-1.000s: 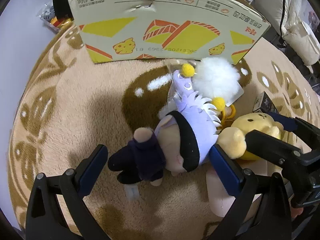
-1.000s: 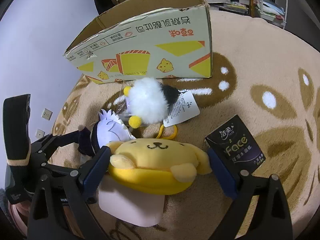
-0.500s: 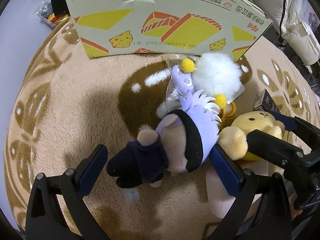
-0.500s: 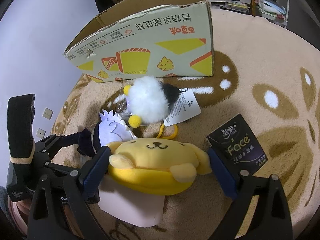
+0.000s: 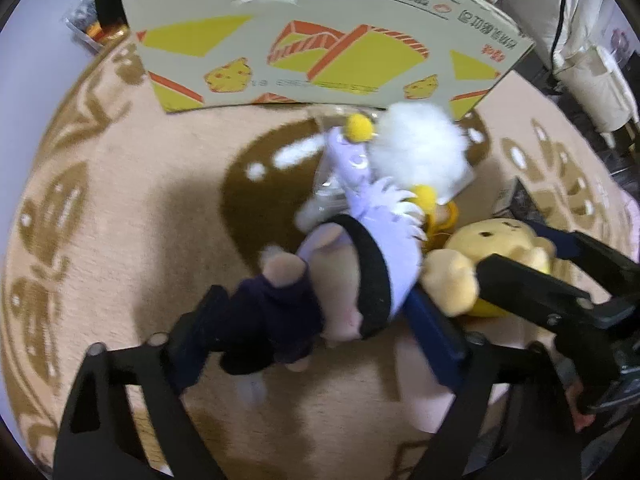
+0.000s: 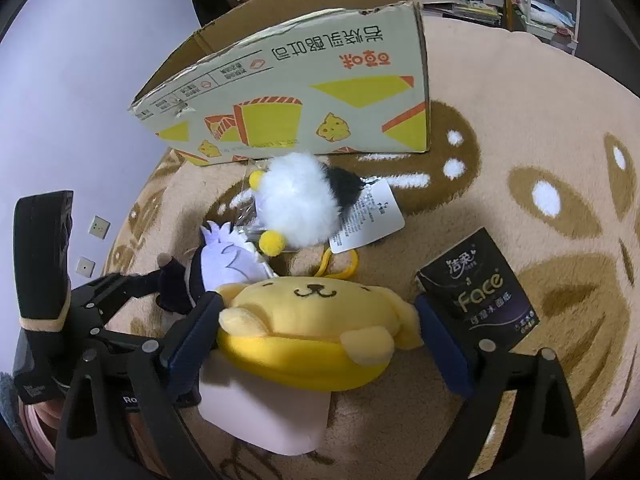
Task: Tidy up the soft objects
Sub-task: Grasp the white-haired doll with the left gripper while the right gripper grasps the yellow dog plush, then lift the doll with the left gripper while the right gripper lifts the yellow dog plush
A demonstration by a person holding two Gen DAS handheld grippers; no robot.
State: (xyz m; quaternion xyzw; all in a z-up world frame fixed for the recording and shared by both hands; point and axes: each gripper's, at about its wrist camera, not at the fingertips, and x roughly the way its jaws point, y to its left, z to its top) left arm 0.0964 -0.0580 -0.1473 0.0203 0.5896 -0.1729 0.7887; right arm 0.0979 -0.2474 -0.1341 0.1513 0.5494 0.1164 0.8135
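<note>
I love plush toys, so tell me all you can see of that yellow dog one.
The yellow dog plush looks soft and fleecy, with a stitched nose and smile, floppy ears and a brighter yellow lower half. It lies on the rug, partly over a pink soft item, between the open jaws of the right gripper. A doll lies beside it.

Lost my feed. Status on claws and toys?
Left claw shut on doll. Right claw open around yellow plush. Box ahead; fluffy toy between.
</note>
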